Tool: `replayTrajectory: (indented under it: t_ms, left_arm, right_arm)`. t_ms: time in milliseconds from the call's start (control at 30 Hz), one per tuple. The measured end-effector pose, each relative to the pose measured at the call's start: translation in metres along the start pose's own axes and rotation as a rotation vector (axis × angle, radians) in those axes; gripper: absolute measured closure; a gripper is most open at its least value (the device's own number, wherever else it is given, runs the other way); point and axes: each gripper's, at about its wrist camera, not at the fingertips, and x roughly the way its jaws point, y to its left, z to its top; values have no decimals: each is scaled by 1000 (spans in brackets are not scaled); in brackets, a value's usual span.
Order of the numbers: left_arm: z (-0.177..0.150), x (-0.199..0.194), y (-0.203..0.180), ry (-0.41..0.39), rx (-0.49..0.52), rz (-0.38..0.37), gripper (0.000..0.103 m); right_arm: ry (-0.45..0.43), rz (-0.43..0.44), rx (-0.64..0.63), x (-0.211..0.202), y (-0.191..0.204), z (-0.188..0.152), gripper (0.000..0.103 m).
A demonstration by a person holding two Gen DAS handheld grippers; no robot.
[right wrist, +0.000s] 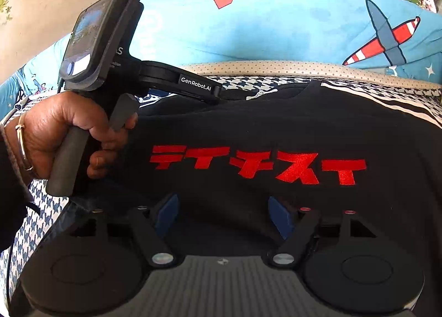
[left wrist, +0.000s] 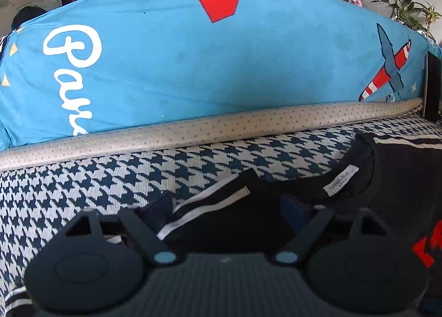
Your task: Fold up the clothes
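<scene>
Item: black shirt point(right wrist: 276, 129), red lettering, spread on houndstooth sofa seat point(left wrist: 83, 184). Sleeve point(left wrist: 221, 206) turned in near collar label. Left gripper point(left wrist: 225, 214): jaws apart over sleeve. Right gripper point(right wrist: 223, 214): jaws apart over shirt body, nothing clamped. Folding early; body unfolded.

One black garment point(right wrist: 248, 129) with red lettering and white stripes lies on one houndstooth-patterned couch seat point(left wrist: 83, 187). One blue cover point(left wrist: 193, 62) spans the upper frame, bearing one red patch and one striped aeroplane. Two grippers appear, each with two blue-padded fingers point(right wrist: 165, 214). One hand point(right wrist: 63, 134) shows at left.
</scene>
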Motion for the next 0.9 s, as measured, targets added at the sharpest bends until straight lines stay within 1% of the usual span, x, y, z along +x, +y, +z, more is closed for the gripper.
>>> replayTrajectory:
  t_ms: [33,67,100,133,200,267,433,533,633,767,800,833,900]
  left_arm:
    - [1,0,1,-12,3,-8,32]
    - [1,0,2,-24,1,-15,36]
    - [2,0,2,-34,-3,-19,50]
    - [3,1,2,-42,-12,-20,55]
    - [4,3,2,-58,-28,-19,57]
    - [4,8,-1,-78,-36,7,58]
    - [6,16,-10,-99,-9,56,57]
    - [13,15,-1,-60,-21,-6,57]
    - [16,10,5,-12,18,-53,55]
    - [12,4,1,2,49,-62,55]
    - [11,4,-1,-2,60,-62,59]
    - [11,3,-2,-7,68,-69,65]
    - [11,1,-4,-11,78,-81,72]
  right_arm:
    - [0,-1,1,0,0,0,31]
    - [-1,-1,0,1,1,0,31]
    - [-2,-3,-1,1,1,0,31]
    - [-3,-5,-3,1,1,-1,31]
    - [-5,-8,-6,2,2,-1,31]
    - [-6,-9,-7,2,2,0,31]
    - [-8,-10,-13,3,1,1,31]
    - [-9,-14,-20,4,1,1,31]
    - [-10,-17,-24,4,1,1,31]
    - [-11,-21,-28,4,2,1,31]
    - [-12,-23,-30,4,2,1,31]
    - [-12,-24,-31,4,3,1,31]
    - [-13,-26,-33,4,3,0,31]
